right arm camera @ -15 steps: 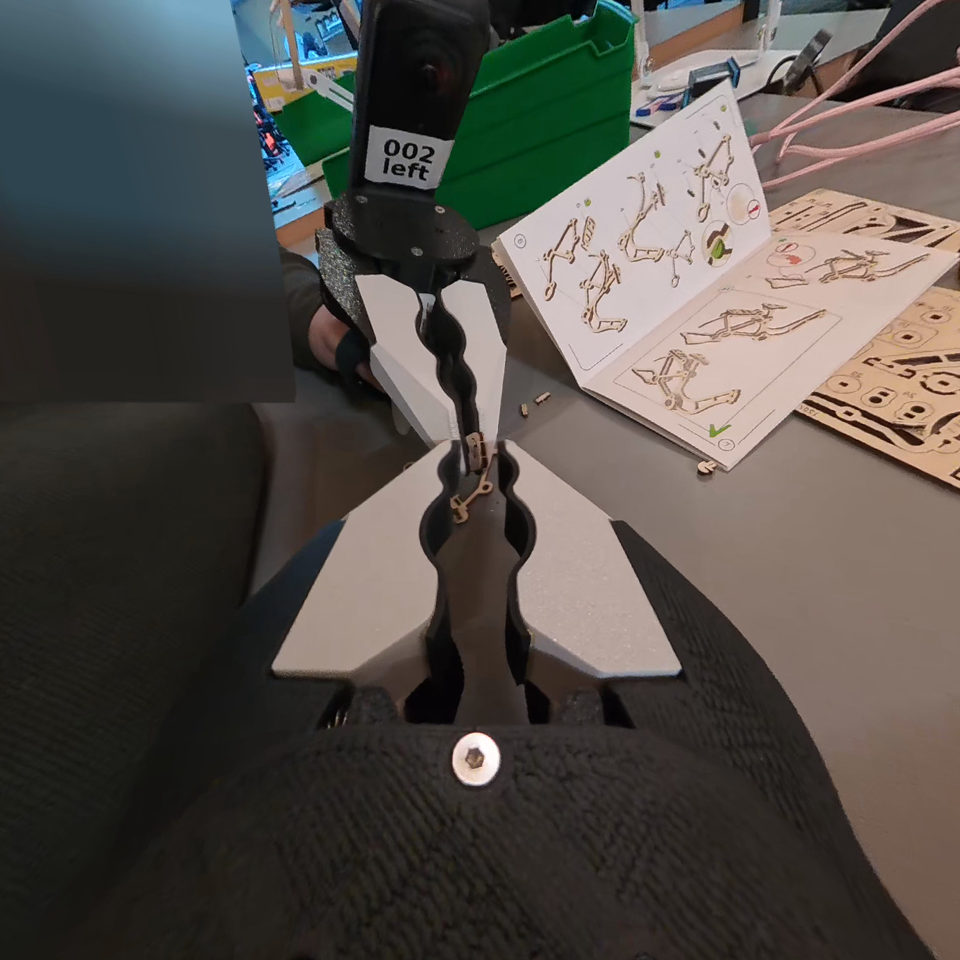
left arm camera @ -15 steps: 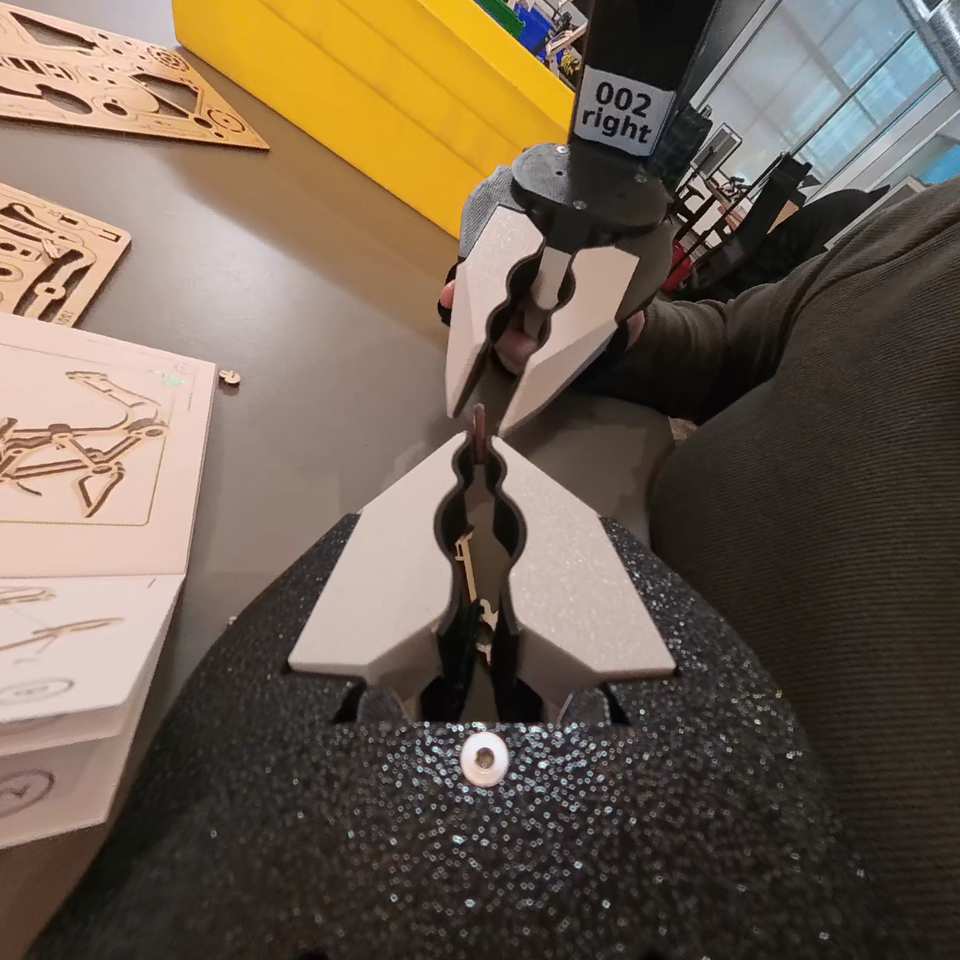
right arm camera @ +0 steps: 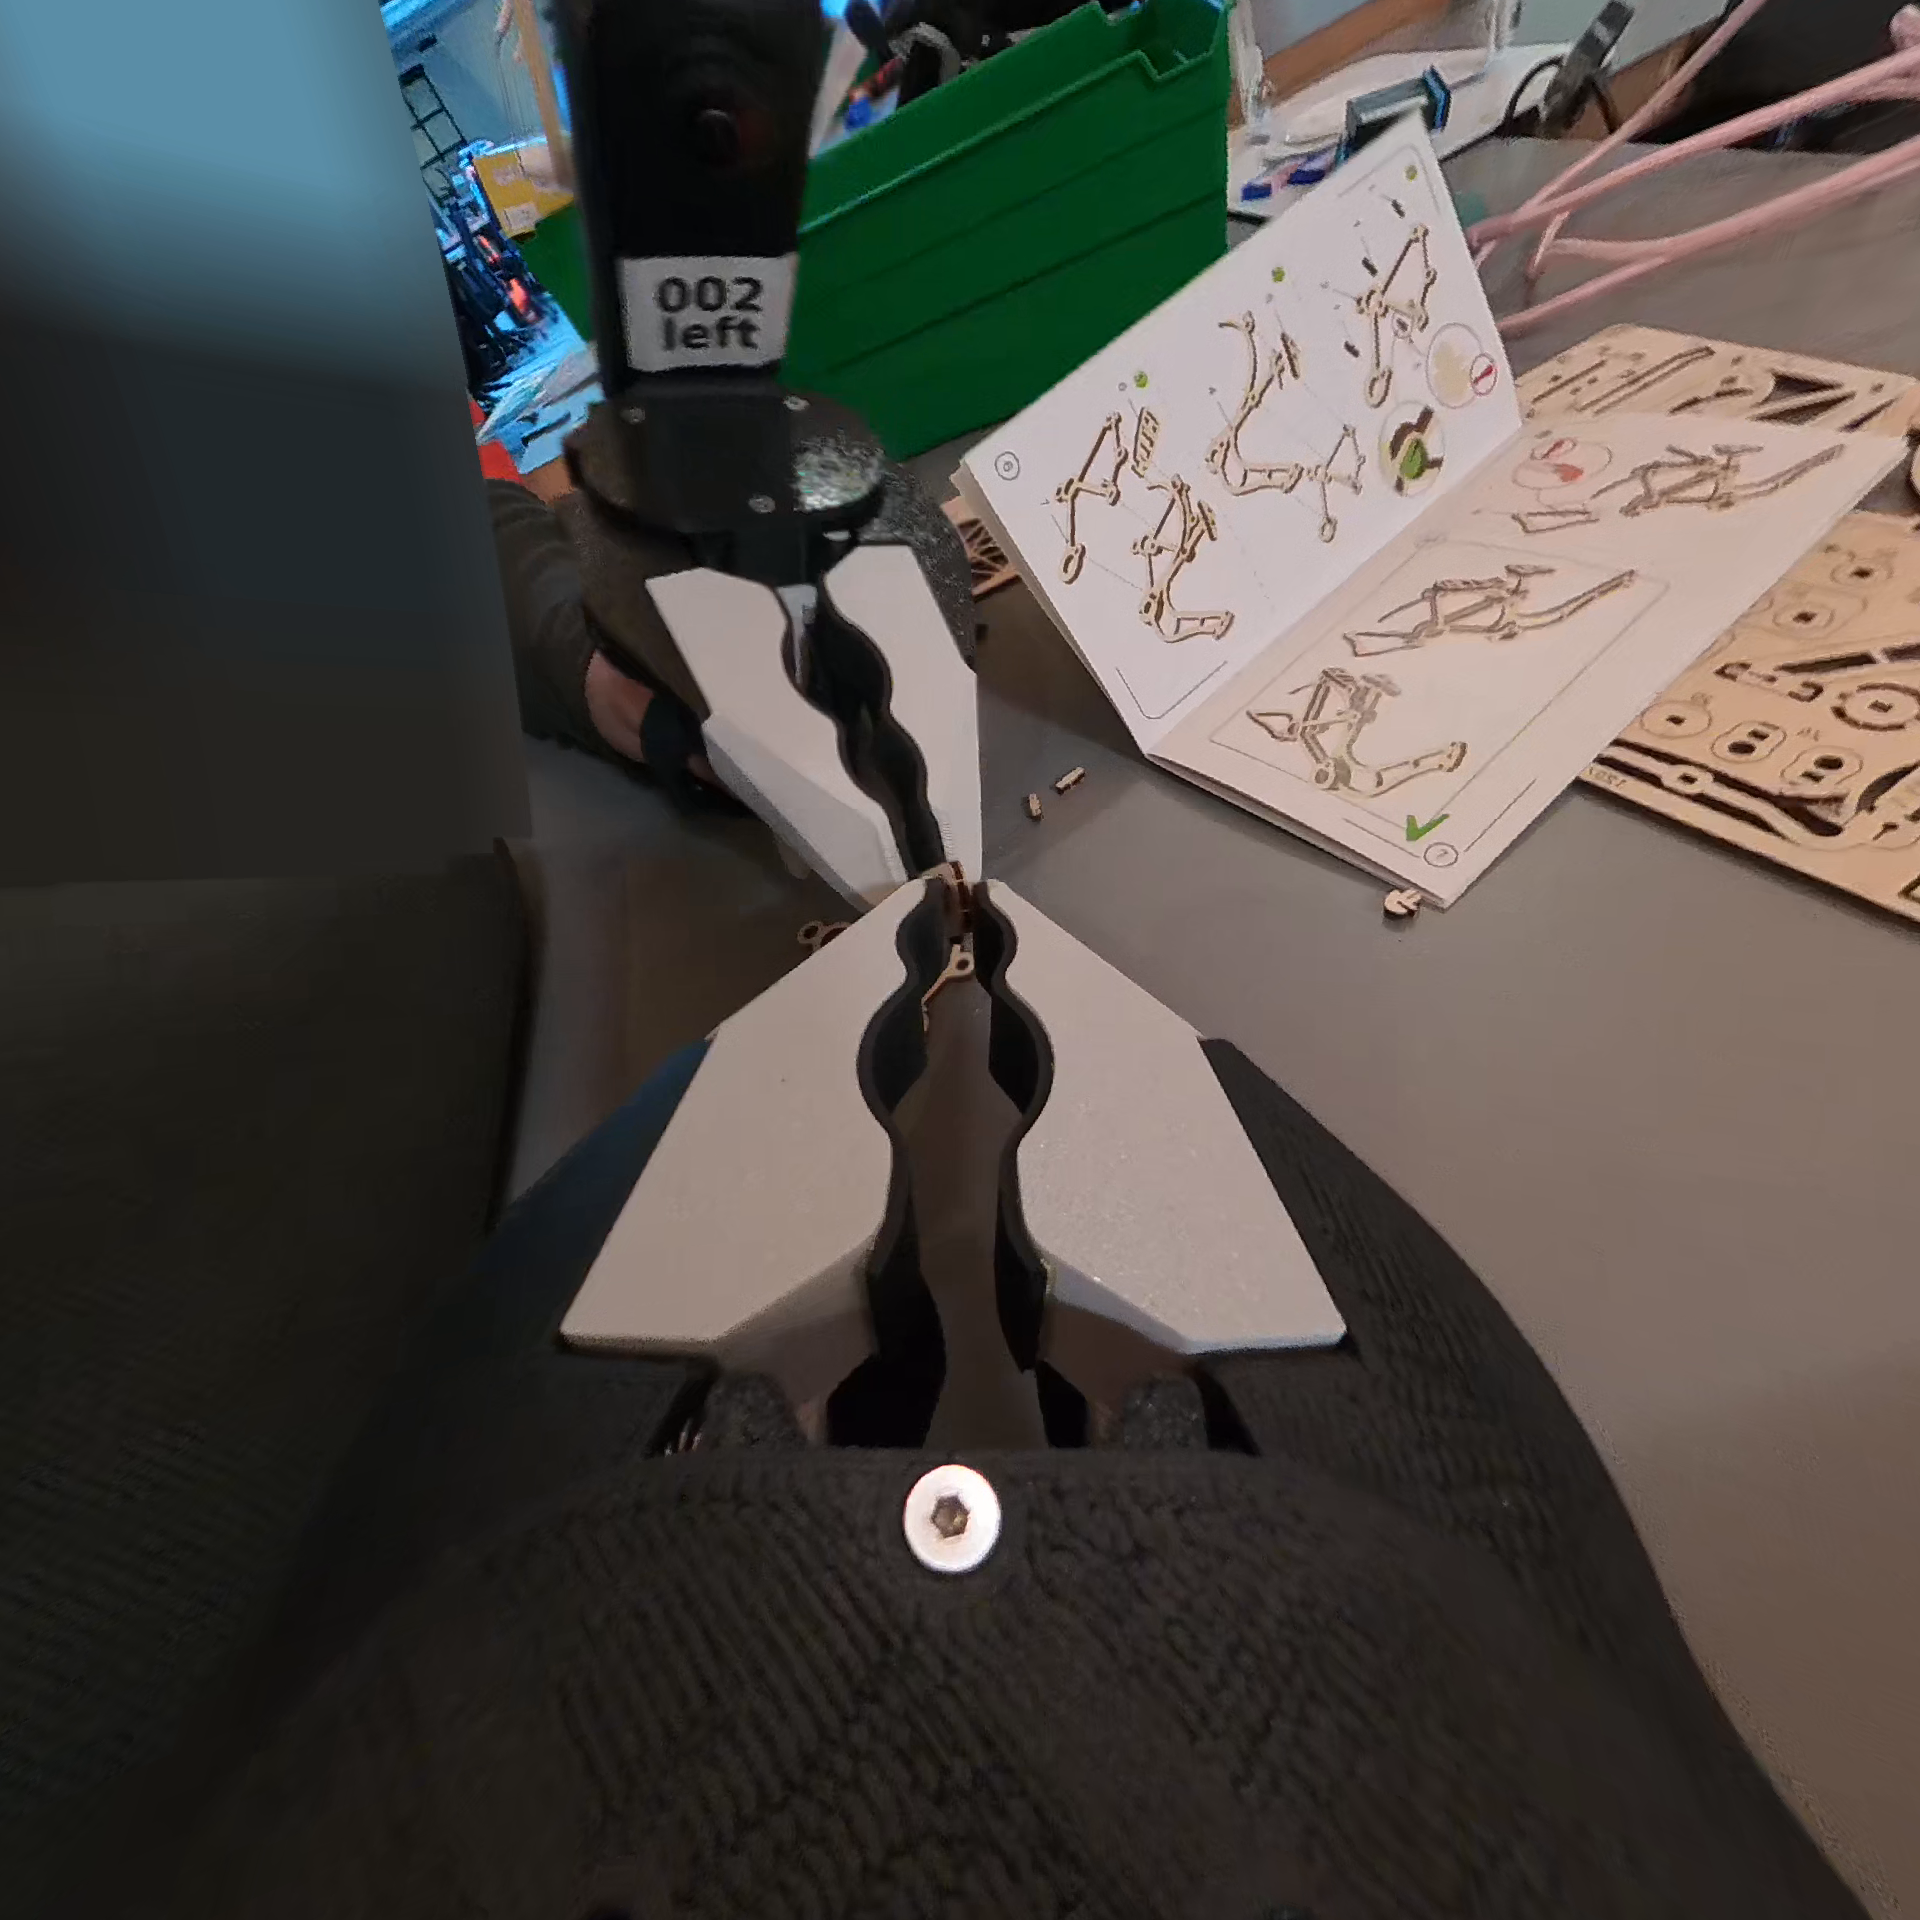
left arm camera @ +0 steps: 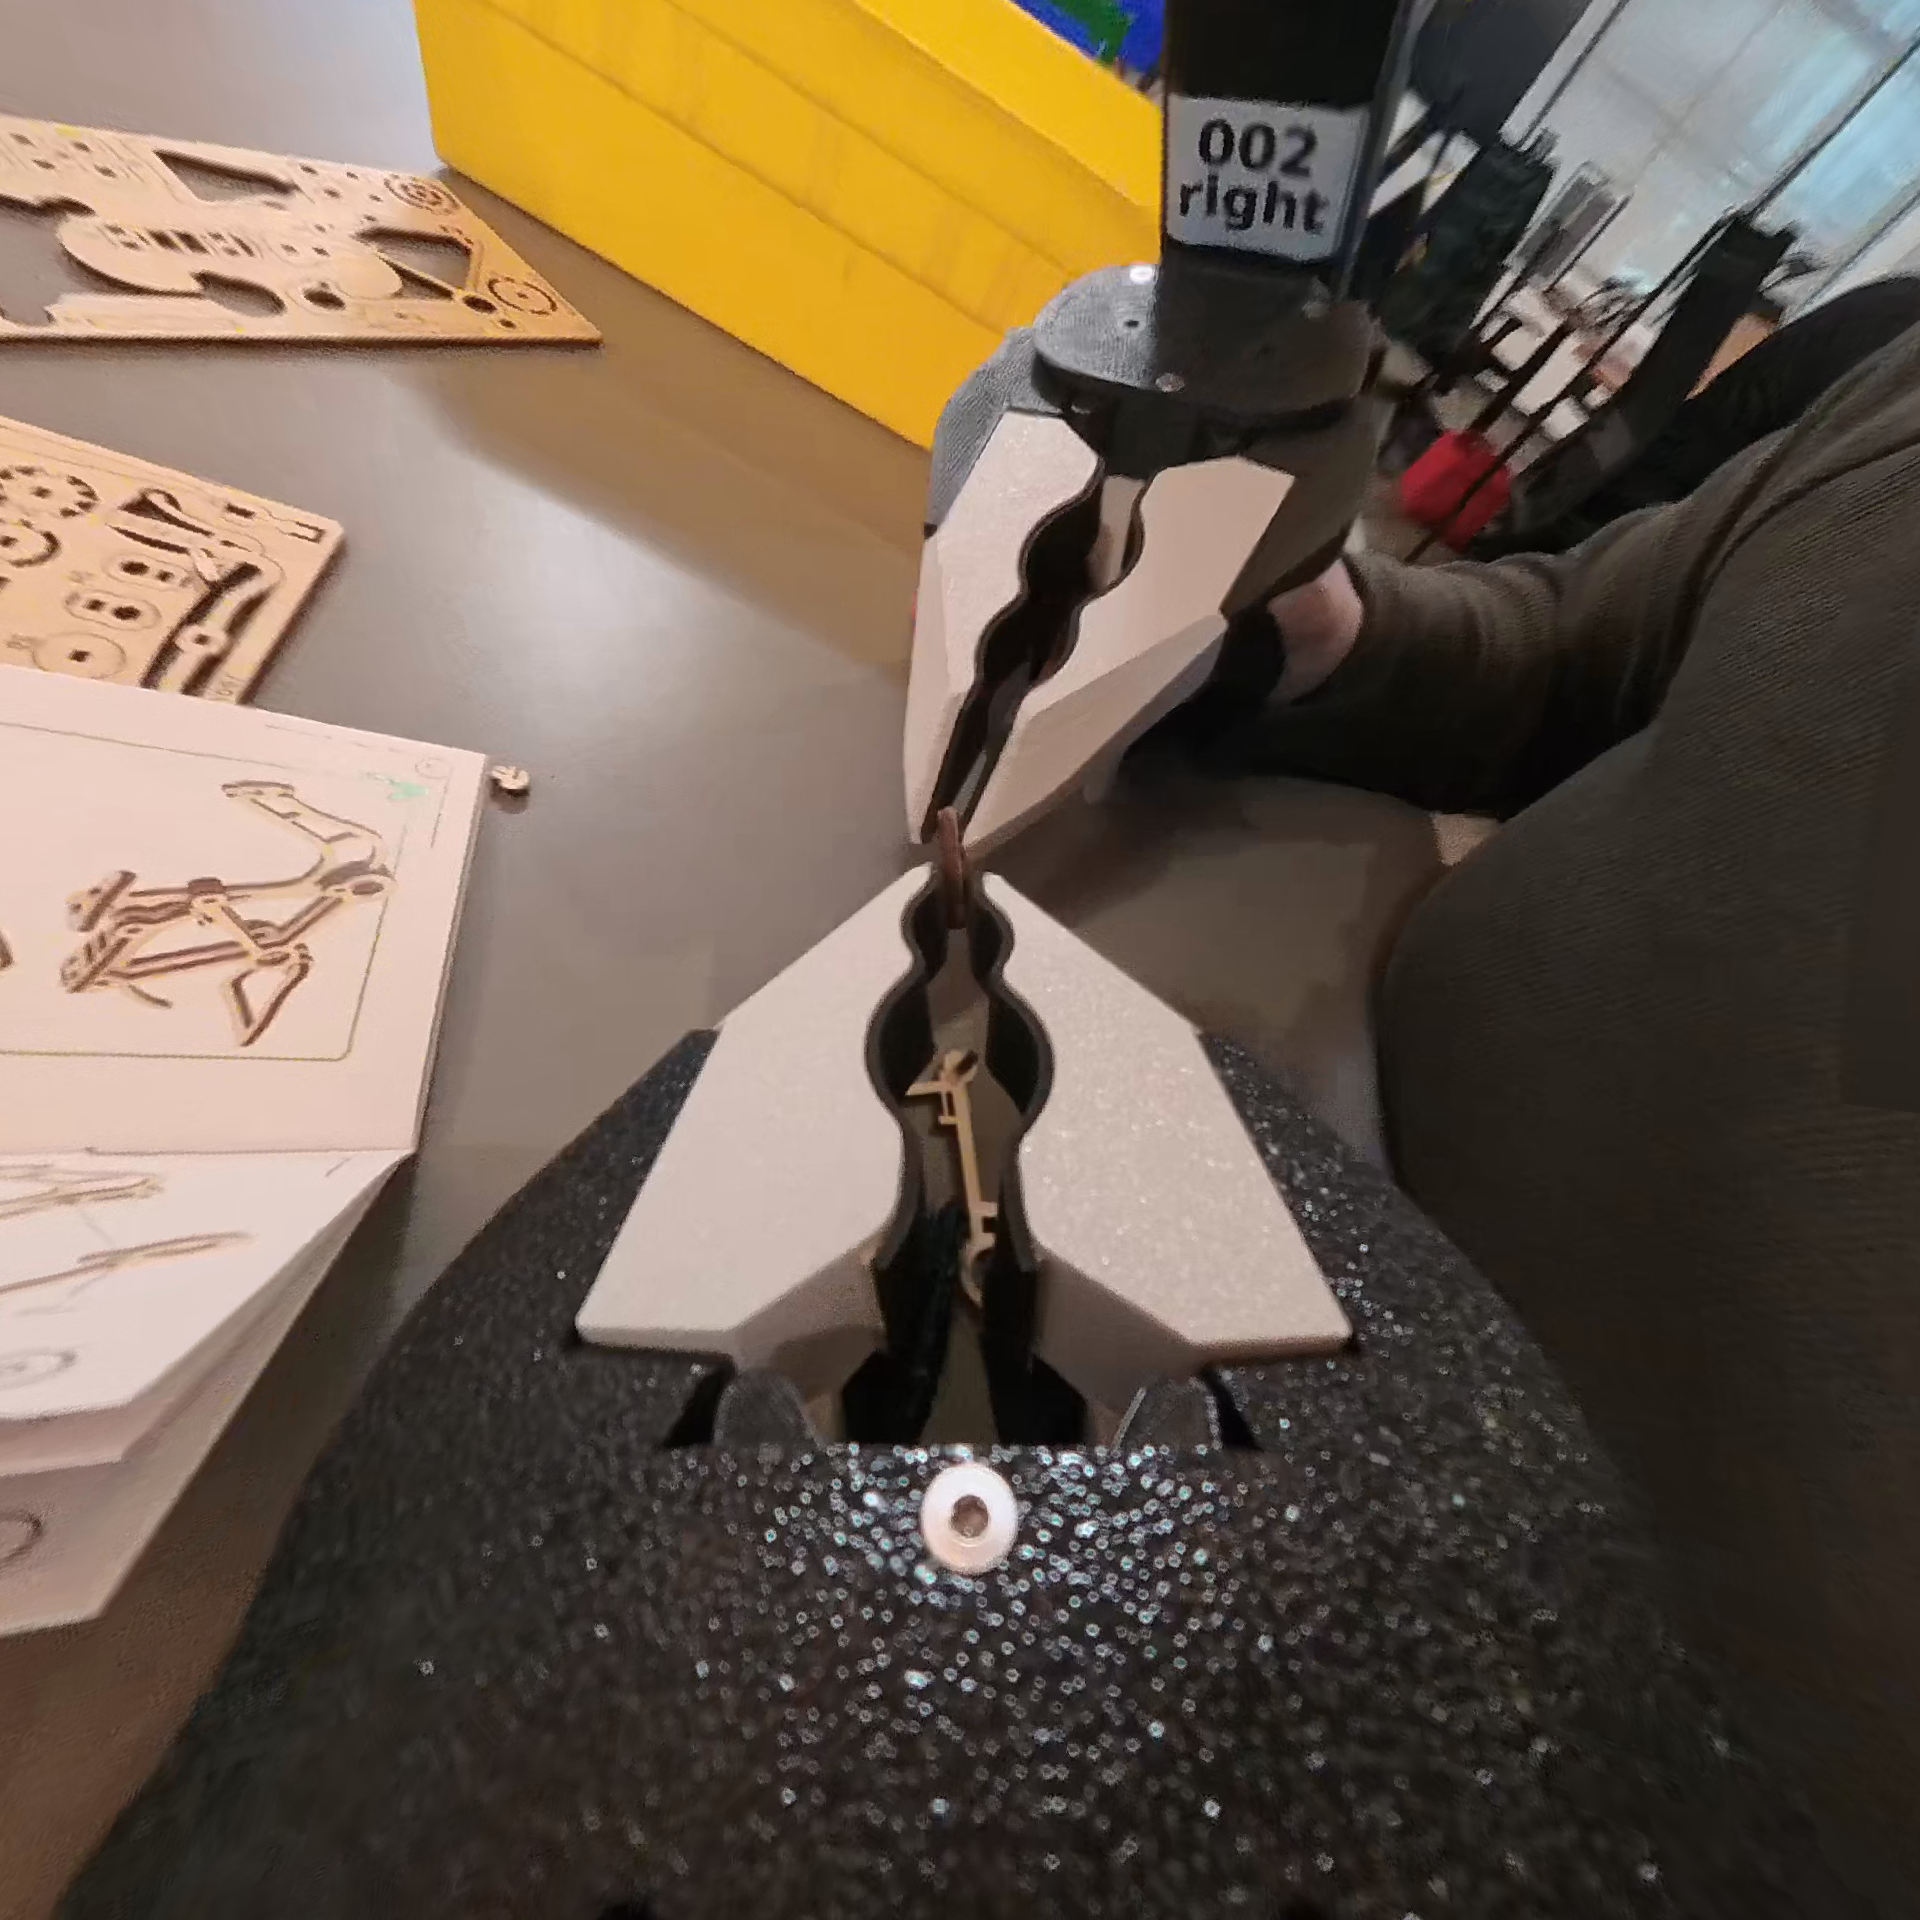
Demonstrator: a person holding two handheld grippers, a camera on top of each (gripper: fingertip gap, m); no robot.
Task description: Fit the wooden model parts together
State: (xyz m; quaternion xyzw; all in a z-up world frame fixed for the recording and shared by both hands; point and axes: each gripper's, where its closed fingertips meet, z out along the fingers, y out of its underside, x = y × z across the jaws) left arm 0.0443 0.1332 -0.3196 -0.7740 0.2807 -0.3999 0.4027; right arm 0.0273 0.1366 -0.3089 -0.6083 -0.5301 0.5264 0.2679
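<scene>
My left gripper [left arm camera: 951, 899] is shut on a small thin wooden model part [left arm camera: 949, 883], seen edge-on, held above the dark table [left arm camera: 623, 582]. A pale wooden strut [left arm camera: 961, 1153] of it hangs below, seen between the fingers. My right gripper [right arm camera: 961, 902] meets it tip to tip and is shut on the far end of the same small wooden part [right arm camera: 951, 904]. A small lever [right arm camera: 954, 968] hangs under it. The right gripper also shows in the left wrist view [left arm camera: 940, 831], and the left gripper in the right wrist view [right arm camera: 940, 868].
An open instruction booklet [right arm camera: 1403, 623] [left arm camera: 208, 935] lies beside cut wooden sheets [right arm camera: 1766, 707] [left arm camera: 260, 239]. A yellow bin [left arm camera: 779, 177], a green bin [right arm camera: 1018, 239] and pink cables [right arm camera: 1662, 197] stand behind. Small loose wooden bits [right arm camera: 1055, 790] [right arm camera: 1403, 902] [right arm camera: 821, 933] [left arm camera: 509, 777] lie on the table. Less than 4 cm separates the two grippers' tips.
The right gripper's fingers stood apart around the part's end half a second ago and have now closed on it. The left gripper's hold is unchanged.
</scene>
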